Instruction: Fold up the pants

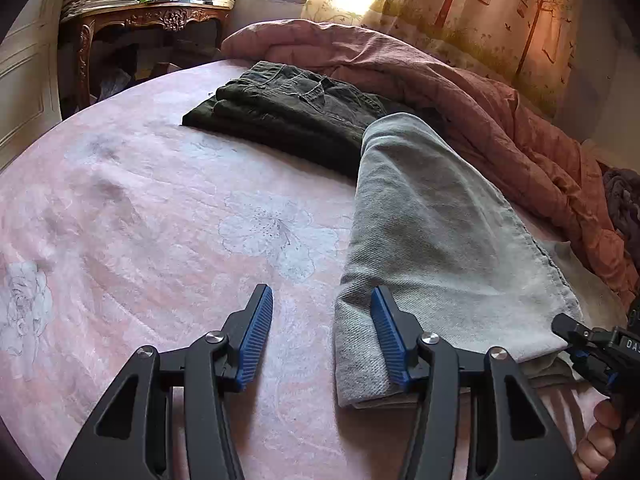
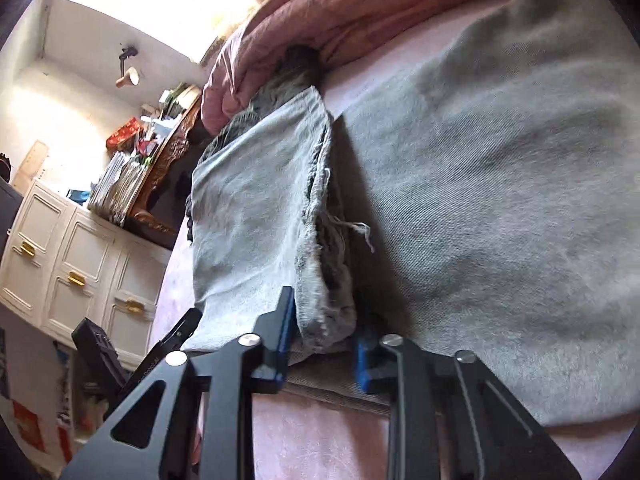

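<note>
Light grey pants (image 1: 440, 220) lie on the pink bed sheet (image 1: 160, 200), with the legs folded back over the rest. My left gripper (image 1: 324, 332) stands open at the near left edge of the fold; its right finger rests over the cloth and its left finger is over bare sheet. In the right wrist view the frayed hem (image 2: 324, 280) of the folded leg sits between the blue pads of my right gripper (image 2: 324, 332), which is shut on it. From the left wrist view, the right gripper (image 1: 564, 330) shows at the hem's corner, held by a hand (image 1: 600, 440).
A folded pair of dark pants (image 1: 288, 116) lies farther back on the bed. A bunched pink quilt (image 1: 480, 100) runs along the far side. A carved wooden table (image 1: 160, 20) piled with papers and a white cabinet (image 2: 72, 272) stand beyond the bed.
</note>
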Available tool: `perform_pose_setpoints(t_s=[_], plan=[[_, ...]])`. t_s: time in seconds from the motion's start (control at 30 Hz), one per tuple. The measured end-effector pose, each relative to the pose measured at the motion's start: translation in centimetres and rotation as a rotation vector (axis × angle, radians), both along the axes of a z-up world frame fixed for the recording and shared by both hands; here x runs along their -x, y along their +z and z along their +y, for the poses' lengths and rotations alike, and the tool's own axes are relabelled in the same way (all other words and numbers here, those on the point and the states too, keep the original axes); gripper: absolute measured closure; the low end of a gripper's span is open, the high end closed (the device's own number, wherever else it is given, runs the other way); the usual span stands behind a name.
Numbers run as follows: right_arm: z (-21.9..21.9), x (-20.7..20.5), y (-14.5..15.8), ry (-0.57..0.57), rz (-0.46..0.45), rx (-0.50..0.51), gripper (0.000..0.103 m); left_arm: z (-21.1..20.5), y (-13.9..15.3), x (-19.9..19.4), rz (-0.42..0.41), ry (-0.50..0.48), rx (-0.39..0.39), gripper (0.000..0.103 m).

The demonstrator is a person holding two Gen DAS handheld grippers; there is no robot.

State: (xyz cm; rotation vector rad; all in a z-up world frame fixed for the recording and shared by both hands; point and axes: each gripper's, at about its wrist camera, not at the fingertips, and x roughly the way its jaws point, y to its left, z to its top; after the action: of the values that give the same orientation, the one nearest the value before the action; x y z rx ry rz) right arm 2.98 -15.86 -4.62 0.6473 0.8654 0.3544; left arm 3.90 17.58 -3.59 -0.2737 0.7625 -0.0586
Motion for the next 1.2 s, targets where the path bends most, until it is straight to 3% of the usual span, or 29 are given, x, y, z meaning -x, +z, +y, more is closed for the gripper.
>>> perform_pose_setpoints(t_s=[0.13, 0.23, 0.3, 0.4, 0.47, 0.53, 0.63, 0.7, 0.77, 0.8, 0.87, 0.93, 1.03, 1.1, 1.2], plan=[[1.9, 3.7, 4.4, -0.017, -0.188, 0.160, 0.092, 0.0, 0.1, 0.3, -0.008, -0.006, 0.004, 0.051], [2.1, 6.4, 6.2, -0.049, -0.245, 0.128, 0.092, 0.1, 0.0, 0.3, -0.006, -0.013, 0.018, 0.049], [2.4, 6.7, 5.4, -0.094, -0.212, 0.193, 0.092, 0.2, -0.1, 0.2, -0.001, -0.015, 0.021, 0.049], [2.9, 4.8, 0.9, -0.119, -0.048, 0.268, 0.093, -0.1, -0.2, 0.1, 0.005, -0.017, -0.001, 0.047], [2.8, 5.2, 0.6, -0.131, -0.084, 0.266, 0.093, -0.4, -0.2, 0.0, 0.010, -0.014, -0.030, 0.047], [3.5, 5.2, 1.5, -0.122, -0.087, 0.329, 0.091, -0.6, -0.2, 0.0, 0.008, -0.013, -0.044, 0.048], [3.5, 5.6, 2.1, -0.133, -0.096, 0.419, 0.065, -0.5, 0.0, 0.2, -0.003, -0.017, -0.045, 0.049], [2.8, 6.1, 2.7, -0.145, -0.122, 0.453, 0.061, -0.8, 0.5, 0.6, -0.030, -0.050, -0.043, 0.057], [2.2, 6.5, 3.8, -0.160, -0.159, 0.465, 0.061, -1.7, 2.0, 1.2, -0.085, -0.135, -0.043, 0.077], [1.6, 6.8, 4.3, -0.166, -0.183, 0.460, 0.061, -2.4, 3.1, 1.6, -0.120, -0.175, -0.071, 0.081], [1.0, 6.0, 5.7, -0.160, -0.223, 0.459, 0.064, -4.3, 5.3, 2.0, -0.205, -0.215, -0.171, 0.092], [0.5, 4.3, 7.4, -0.173, -0.261, 0.442, 0.075, -5.9, 6.9, 0.8, -0.237, -0.237, -0.251, 0.096], [0.6, 0.7, 9.6, -0.178, -0.288, 0.403, 0.083, -7.0, 8.1, -3.2, -0.217, -0.300, -0.201, 0.096], [0.9, -1.8, 10.3, -0.172, -0.267, 0.373, 0.088, -7.8, 8.2, -5.9, -0.235, -0.288, -0.234, 0.095], [1.4, -5.8, 10.0, -0.191, -0.229, 0.335, 0.090, -8.1, 7.0, -10.6, -0.146, -0.270, -0.222, 0.095]])
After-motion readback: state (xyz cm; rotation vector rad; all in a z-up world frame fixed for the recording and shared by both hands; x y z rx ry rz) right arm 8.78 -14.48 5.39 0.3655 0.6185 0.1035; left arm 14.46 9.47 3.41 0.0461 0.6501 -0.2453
